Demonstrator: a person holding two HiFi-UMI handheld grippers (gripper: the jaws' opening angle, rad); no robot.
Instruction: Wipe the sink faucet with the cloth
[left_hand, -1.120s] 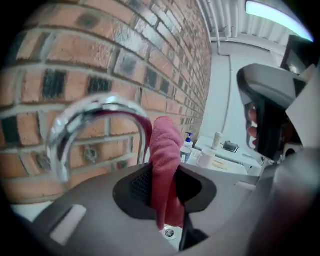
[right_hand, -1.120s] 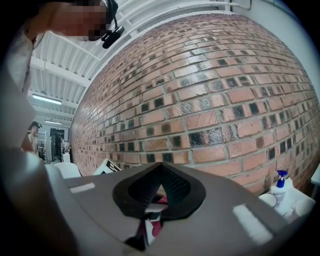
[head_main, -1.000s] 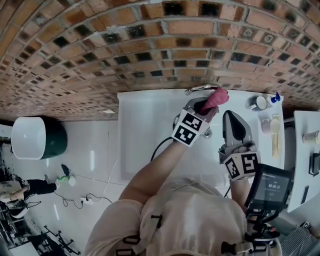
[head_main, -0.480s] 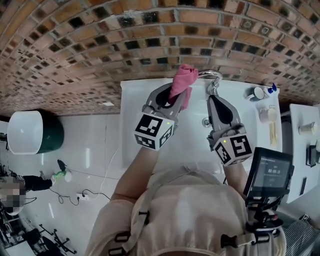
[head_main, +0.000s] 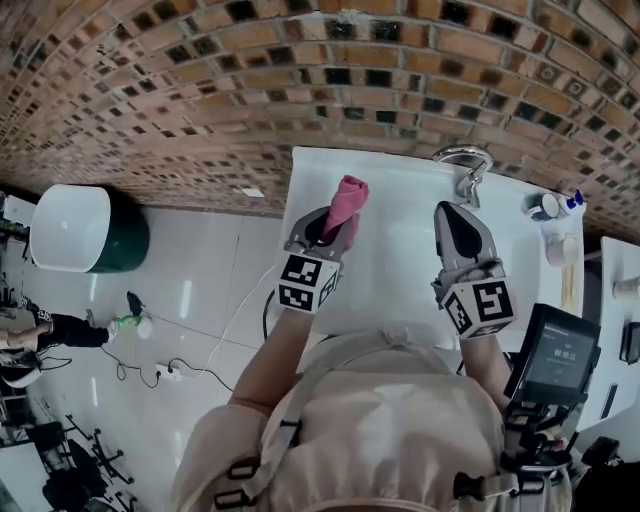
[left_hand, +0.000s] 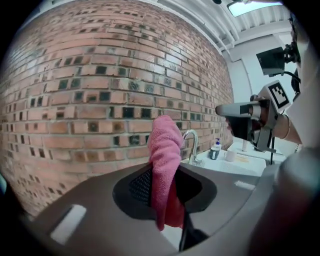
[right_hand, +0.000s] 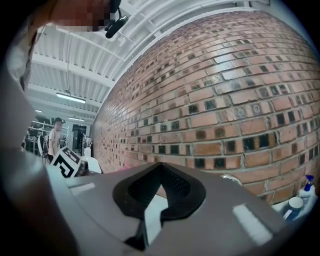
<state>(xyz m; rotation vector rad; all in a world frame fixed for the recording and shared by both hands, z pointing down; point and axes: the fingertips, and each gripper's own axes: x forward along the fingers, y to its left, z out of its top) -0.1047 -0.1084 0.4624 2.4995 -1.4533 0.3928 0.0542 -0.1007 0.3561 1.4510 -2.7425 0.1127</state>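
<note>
Head view: my left tongs (head_main: 335, 222) pinch the pink cloth (head_main: 347, 198) over the left part of the white sink (head_main: 400, 290). The faucet (head_main: 463, 165) stands at the back rim against the brick wall (head_main: 300, 80), well apart from the cloth and to its right. My right tongs (head_main: 457, 212) point at the faucet's base from just in front (contact not confirmed). Left gripper view: the jaws are clamped on the lower part of the cloth, and a loose wad stands up past the tips. I judge it is held this way so the free end serves as the wiping face and the metal stays off the fitting. The faucet shows beyond the cloth to its right, with a soap bottle (left_hand: 215, 149) near it on the counter, and nothing touches the spout. Right gripper view: the jaws are pressed together at the tips with nothing between them, and only wall and a strip of sink show past them. In my assessment this hand is kept empty and closed so it leaves the cloth hand a free path. Finding: no wiping contact at this moment, and the cloth must cross to the right to reach the spout.
</note>
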